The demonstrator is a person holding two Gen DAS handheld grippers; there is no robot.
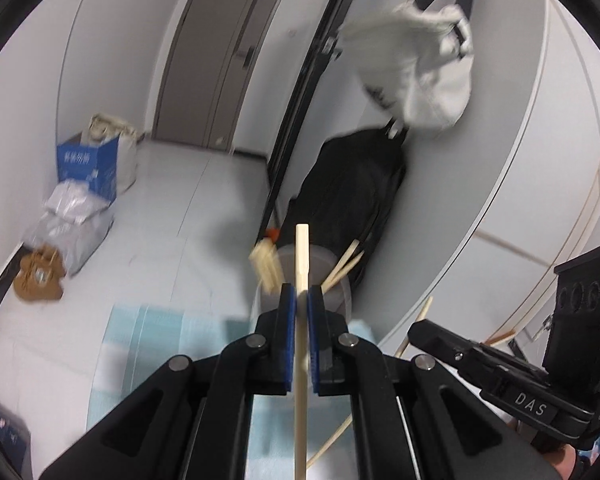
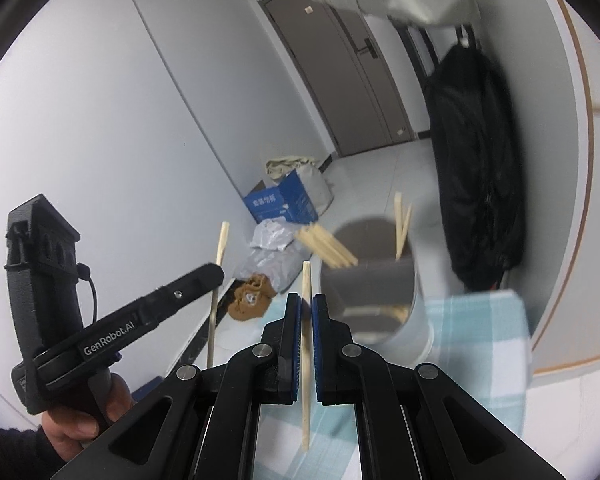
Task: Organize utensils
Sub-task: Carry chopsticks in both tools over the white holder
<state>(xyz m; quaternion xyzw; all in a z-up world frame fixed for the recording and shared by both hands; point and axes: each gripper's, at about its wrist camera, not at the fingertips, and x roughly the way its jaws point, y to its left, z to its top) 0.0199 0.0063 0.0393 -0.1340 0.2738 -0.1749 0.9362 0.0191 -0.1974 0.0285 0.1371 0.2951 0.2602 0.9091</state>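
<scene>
One chopstick (image 1: 301,264) upright between left fingers (image 1: 286,312).

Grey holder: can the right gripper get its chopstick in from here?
Probably yes. The right gripper holds one chopstick just short of the grey holder, whose mouth faces it, partly filled by other chopsticks with room beside them.

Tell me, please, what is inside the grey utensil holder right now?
Several wooden chopsticks stand in the grey utensil holder, their tops poking above the rim; a bundle leans out at the left. Its wall hides their lower ends and the bottom.
</scene>
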